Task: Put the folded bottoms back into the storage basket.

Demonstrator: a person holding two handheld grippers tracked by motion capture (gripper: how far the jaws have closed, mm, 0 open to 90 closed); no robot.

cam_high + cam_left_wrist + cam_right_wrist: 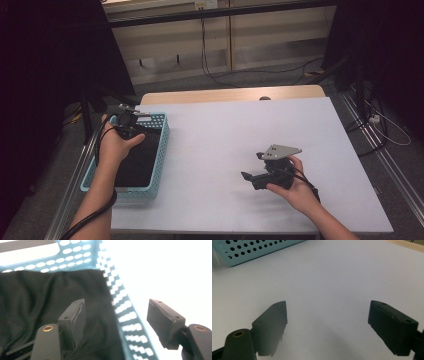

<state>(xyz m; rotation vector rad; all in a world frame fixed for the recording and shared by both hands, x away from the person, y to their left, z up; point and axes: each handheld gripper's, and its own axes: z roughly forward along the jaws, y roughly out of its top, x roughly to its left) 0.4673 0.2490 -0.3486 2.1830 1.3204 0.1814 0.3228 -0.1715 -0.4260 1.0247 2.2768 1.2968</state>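
A teal perforated basket (pixel 161 150) stands at the table's left edge with a black cloth (pixel 137 160) lying crumpled inside it. My left gripper (pixel 129 121) hovers over the basket's far end. In the left gripper view its jaws (pixel 115 307) stand open with nothing between them, above the cloth (pixel 37 297) and the basket's wall (pixel 75 257). My right gripper (pixel 251 166) is low over the white table top at the front right and points left. Its jaws (pixel 328 306) are wide open and empty, with the basket (pixel 249 250) farther off.
The white table top (pixel 225 115) stretches between the basket and the right hand. A wooden strip (pixel 230 94) runs along its far edge. Cables trail across the floor behind the table, and metal rails flank both sides.
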